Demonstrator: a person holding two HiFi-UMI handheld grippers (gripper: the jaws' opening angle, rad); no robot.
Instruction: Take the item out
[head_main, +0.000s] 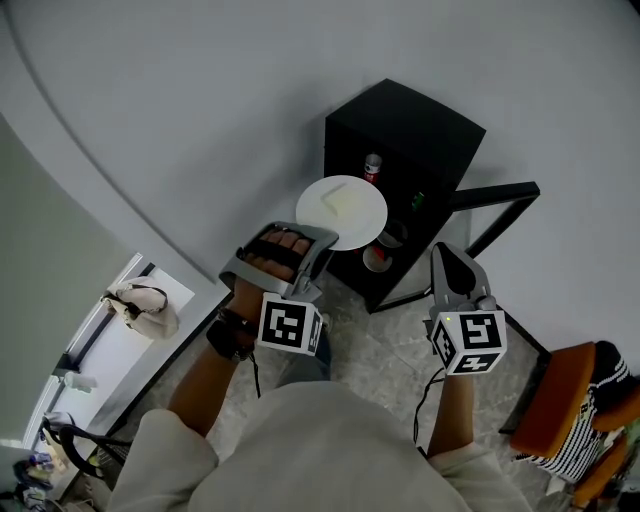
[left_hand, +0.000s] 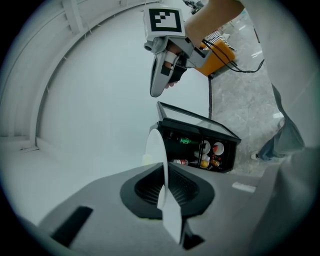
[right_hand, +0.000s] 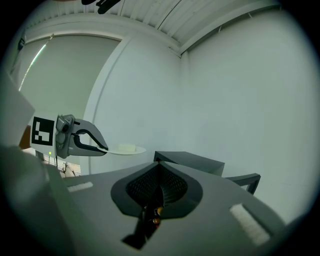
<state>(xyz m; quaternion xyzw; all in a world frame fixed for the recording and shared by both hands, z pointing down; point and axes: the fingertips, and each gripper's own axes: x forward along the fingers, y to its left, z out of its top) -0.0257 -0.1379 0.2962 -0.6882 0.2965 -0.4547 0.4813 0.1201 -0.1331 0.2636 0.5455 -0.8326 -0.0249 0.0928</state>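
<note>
A white plate (head_main: 342, 210) with a pale block (head_main: 338, 200) on it hangs in the air in front of the open black cabinet (head_main: 405, 130). My left gripper (head_main: 318, 248) is shut on the plate's near rim. In the left gripper view the plate (left_hand: 159, 165) stands edge-on between the jaws. My right gripper (head_main: 447, 262) hovers to the right, near the cabinet door (head_main: 495, 200), jaws shut and nothing in them. The right gripper view shows the left gripper (right_hand: 102, 148) holding the plate (right_hand: 127, 149) level beside the cabinet (right_hand: 190, 161).
Inside the cabinet are a red-capped bottle (head_main: 373, 167), a green bottle (head_main: 418, 200) and bowls (head_main: 378, 258). An orange seat (head_main: 560, 395) with striped cloth stands at the lower right. A bag (head_main: 140, 305) lies on a white ledge at the left. Grey walls rise behind.
</note>
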